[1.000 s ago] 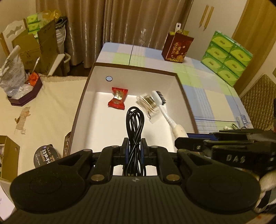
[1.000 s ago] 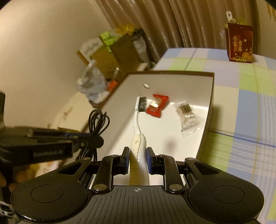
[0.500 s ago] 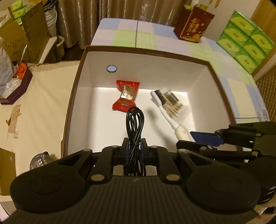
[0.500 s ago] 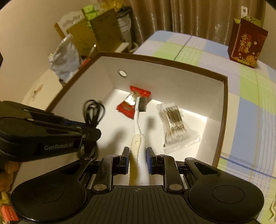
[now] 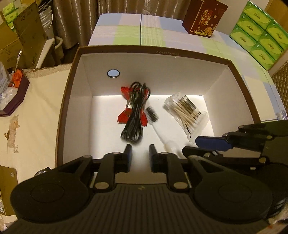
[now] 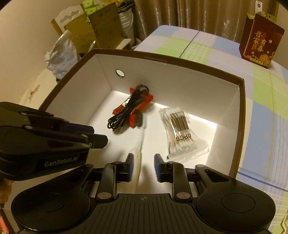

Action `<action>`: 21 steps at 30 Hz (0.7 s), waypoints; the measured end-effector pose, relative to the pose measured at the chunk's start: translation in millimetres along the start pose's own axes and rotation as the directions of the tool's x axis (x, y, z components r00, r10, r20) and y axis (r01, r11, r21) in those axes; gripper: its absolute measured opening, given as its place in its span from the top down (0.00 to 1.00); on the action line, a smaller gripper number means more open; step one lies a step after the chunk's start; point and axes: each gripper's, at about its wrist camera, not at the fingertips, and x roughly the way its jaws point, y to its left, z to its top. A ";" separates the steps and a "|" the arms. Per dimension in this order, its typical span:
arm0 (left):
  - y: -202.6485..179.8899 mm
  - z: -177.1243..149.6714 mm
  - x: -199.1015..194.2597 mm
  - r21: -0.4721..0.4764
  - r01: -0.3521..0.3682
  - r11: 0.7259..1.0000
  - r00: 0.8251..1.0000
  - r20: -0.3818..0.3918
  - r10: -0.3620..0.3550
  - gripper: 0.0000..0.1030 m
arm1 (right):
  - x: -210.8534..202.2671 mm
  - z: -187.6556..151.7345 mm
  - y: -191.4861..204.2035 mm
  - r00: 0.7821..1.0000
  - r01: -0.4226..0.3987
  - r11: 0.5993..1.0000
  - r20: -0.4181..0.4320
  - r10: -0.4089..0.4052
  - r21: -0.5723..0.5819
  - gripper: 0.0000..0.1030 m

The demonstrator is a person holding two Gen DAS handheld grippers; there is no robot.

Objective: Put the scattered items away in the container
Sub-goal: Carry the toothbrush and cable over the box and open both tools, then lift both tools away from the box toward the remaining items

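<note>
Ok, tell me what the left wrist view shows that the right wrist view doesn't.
Only the left wrist view: stacked green tissue boxes at far right, and the empty gap of the opening left gripper.

Only the right wrist view: a crinkled plastic bag beside the box, and the toothbrush handle against one finger of the opening right gripper.

Both: the white box holding black cable, red packet, cotton swabs; the red gift bag.

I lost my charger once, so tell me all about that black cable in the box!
The black cable is thin and glossy, looped into a long bundle, a bit blurred. It lies inside the white box, draped across the red packet. The toothbrush bristles lie right beside it. The left tool is opening and no longer holds it.
</note>
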 end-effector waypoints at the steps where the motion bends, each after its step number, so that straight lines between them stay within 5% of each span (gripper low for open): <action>1: -0.6 -1.2 -2.2 0.000 0.000 1.000 1.000 0.002 0.000 0.83 | -2.9 -1.0 -0.2 1.000 -0.002 1.000 0.007 0.002 -0.002 0.68; 10: -7.7 -18.3 -26.1 -0.008 -0.018 1.000 1.000 0.020 0.018 0.72 | -32.1 -16.0 9.8 0.998 -0.025 0.996 0.055 0.029 -0.082 0.57; 13: -9.1 -24.1 -36.4 -0.007 -0.042 0.999 0.999 0.028 0.042 0.70 | -42.2 -24.0 16.3 0.997 0.008 0.993 0.080 0.001 -0.115 0.27; 14: -9.2 -25.8 -39.7 -0.008 -0.051 0.999 0.998 0.029 0.051 0.66 | -46.0 -27.2 18.3 0.996 0.012 0.991 0.094 0.001 -0.130 0.18; 15: -9.7 -27.1 -42.9 -0.013 -0.056 0.998 0.998 0.030 0.056 0.55 | -49.7 -30.3 19.8 0.994 0.013 0.990 0.107 0.003 -0.144 0.17; 21: -18.7 -40.1 -65.3 -0.013 -0.106 0.994 0.992 0.064 0.106 0.35 | -71.8 -47.2 25.1 0.990 0.007 0.983 0.142 0.020 -0.185 0.08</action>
